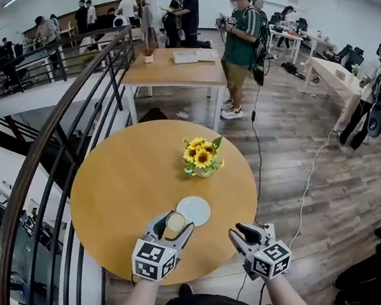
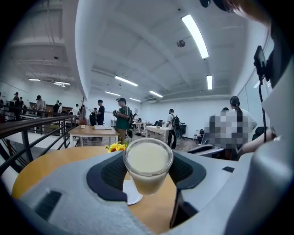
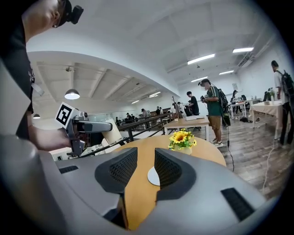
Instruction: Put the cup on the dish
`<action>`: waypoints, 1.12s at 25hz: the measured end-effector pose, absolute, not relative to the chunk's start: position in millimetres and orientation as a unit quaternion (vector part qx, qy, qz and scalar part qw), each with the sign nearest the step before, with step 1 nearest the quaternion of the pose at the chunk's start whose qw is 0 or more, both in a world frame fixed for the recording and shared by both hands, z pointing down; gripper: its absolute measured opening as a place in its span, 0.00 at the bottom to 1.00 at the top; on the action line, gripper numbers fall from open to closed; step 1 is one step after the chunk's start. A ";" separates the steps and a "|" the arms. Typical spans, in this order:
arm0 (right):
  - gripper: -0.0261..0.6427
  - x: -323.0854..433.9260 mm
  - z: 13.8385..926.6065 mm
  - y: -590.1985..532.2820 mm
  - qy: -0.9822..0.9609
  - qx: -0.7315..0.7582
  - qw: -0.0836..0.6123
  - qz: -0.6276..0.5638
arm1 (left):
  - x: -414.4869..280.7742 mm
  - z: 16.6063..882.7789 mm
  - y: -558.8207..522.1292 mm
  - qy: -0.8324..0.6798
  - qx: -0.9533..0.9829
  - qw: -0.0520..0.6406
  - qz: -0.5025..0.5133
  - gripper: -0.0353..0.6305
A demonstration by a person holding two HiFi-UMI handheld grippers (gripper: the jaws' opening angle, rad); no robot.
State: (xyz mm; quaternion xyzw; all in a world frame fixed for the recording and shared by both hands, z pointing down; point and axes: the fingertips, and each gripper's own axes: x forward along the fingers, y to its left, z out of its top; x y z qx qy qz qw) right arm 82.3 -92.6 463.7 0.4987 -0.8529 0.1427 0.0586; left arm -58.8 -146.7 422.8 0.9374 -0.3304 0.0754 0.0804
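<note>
— Head view: where's the cup [image 1: 175, 221]?
— Near the front of the round desk [image 1: 111, 198], between the 2 jaws of the left claw [image 1: 175, 225], just beside the left rim of the dish [image 1: 196, 211]. It seems to overlap that rim slightly, but I can't tell whether it touches the dish or is held above it.
— Is the claw gripping it?
— Yes. In the left gripper view the dark pads [image 2: 110, 172] press on the glass, 1 on each side, partway closed round it. The cup is upright, clear, and filled nearly to the brim with a pale, milky liquid [image 2: 148, 158].
— And the dish?
— Small, white and round, lying flat on the desk. In the left gripper view its edge shows below the cup's base, slightly to the left.
— The right claw [image 1: 252, 231]?
— Jaws apart, nothing between them. It hangs at the desk's front edge, right of the dish and apart from it. Through the gap, the right gripper view shows bare desk and a slice of the dish beyond.
— Anything else on the desk?
— 1 small bunch of sunflowers [image 1: 200, 156], behind the dish toward the middle, well apart from both claws.
— Around it?
— A dark railing [image 1: 46, 159] curves along the left, and a person in a green shirt [image 1: 241, 44] stands beyond the desk.
</note>
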 end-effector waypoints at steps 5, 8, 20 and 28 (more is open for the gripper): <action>0.19 59.7 462.9 -141.4 -0.850 0.500 0.057 0.153 | -67.4 428.9 -187.6 -0.312 0.942 0.091 0.085 0.45; 0.19 62.7 475.8 -158.5 -0.852 0.496 0.064 0.157 | -57.9 444.1 -200.1 -0.306 0.943 0.099 0.089 0.45; 0.19 68.8 478.1 -199.7 -0.874 0.458 0.071 0.142 | -30.8 456.0 -220.4 -0.332 0.930 0.107 0.118 0.45; 0.19 77.1 483.8 -199.0 -0.880 0.447 0.088 0.137 | -20.1 468.6 -222.0 -0.343 0.922 0.119 0.131 0.45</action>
